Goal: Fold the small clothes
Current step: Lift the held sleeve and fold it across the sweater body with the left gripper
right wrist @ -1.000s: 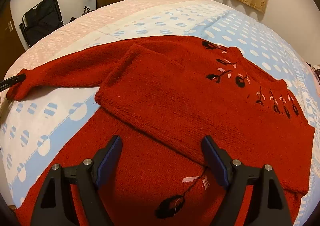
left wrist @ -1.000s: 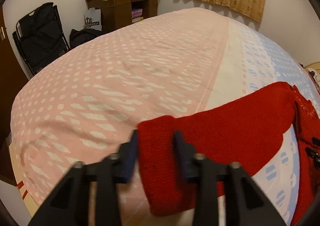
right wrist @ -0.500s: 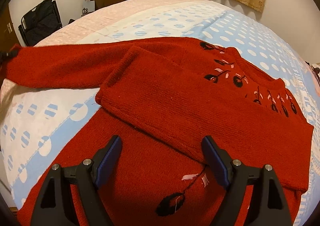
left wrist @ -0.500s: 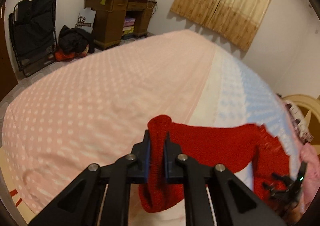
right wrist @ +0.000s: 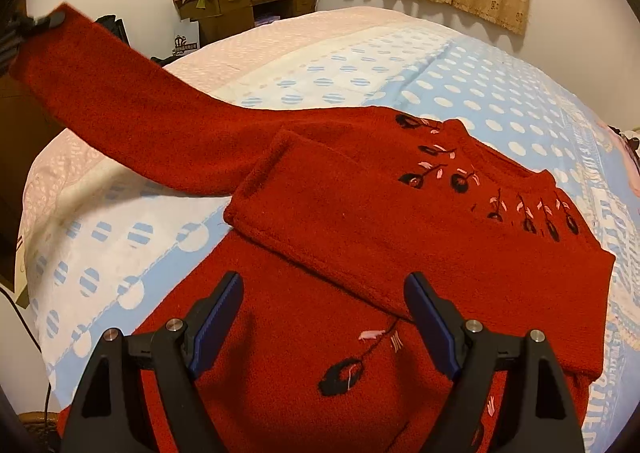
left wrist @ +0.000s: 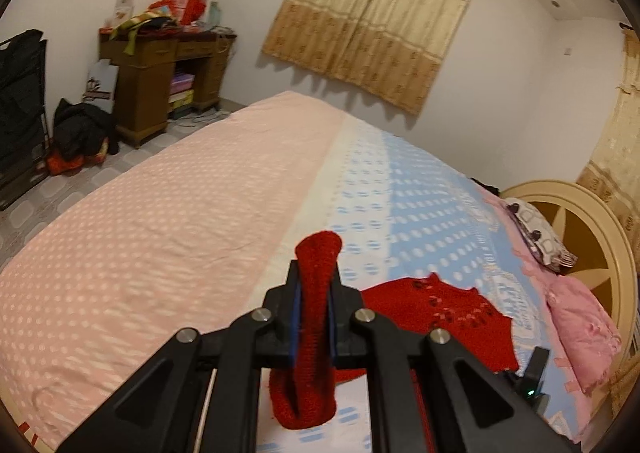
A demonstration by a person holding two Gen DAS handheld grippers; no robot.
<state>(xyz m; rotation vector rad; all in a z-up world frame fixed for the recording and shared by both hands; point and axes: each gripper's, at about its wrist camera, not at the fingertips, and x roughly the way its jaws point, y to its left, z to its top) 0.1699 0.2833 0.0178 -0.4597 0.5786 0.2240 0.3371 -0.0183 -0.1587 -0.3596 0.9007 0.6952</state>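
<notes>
A red knit sweater (right wrist: 400, 237) with black and pink flower embroidery lies on the bed; one sleeve is folded across its chest. My left gripper (left wrist: 314, 313) is shut on the cuff of the other sleeve (left wrist: 316, 277) and holds it lifted above the bed; that sleeve (right wrist: 120, 105) stretches up to the far left in the right wrist view. The sweater body (left wrist: 440, 321) shows below to the right in the left wrist view. My right gripper (right wrist: 320, 321) is open and empty, just above the sweater's lower front.
The bed has a pink dotted cover (left wrist: 160, 233) on one side and a blue dotted one (right wrist: 500, 93) on the other. Pink pillows (left wrist: 580, 325) and a cream headboard (left wrist: 592, 221) are at the right. A cluttered wooden desk (left wrist: 160, 73) stands by the wall.
My left gripper closed on the sleeve cuff and lifted it well off the bed, pulling the sleeve up. The right gripper stayed in place, open.
</notes>
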